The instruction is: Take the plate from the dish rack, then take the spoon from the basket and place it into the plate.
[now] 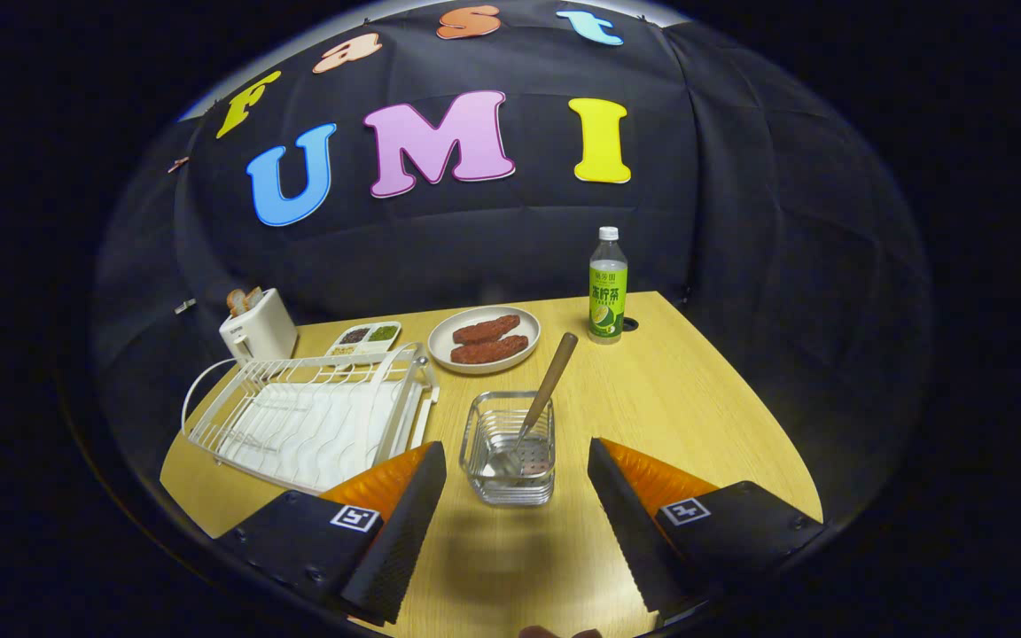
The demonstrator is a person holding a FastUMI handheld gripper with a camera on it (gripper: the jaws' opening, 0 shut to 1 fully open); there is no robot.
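A white wire dish rack [315, 416] stands on the wooden table [679, 416], left of my fingers, with no plate in it. Beyond it a pale plate [485, 340] lies flat on the table holding two brown food pieces. Just ahead of my fingers, in line with the gap, stands a clear wire basket [510, 447]. A spoon [539, 403] with a wooden handle leans in it, handle pointing up and away to the right. My gripper [517, 456] is open and holds nothing.
A white toaster [258, 330] with bread stands at the far left. A small divided tray [365, 338] lies behind the rack. A green-labelled bottle [607, 285] stands at the far edge, right of the plate. The table's right side is bare wood.
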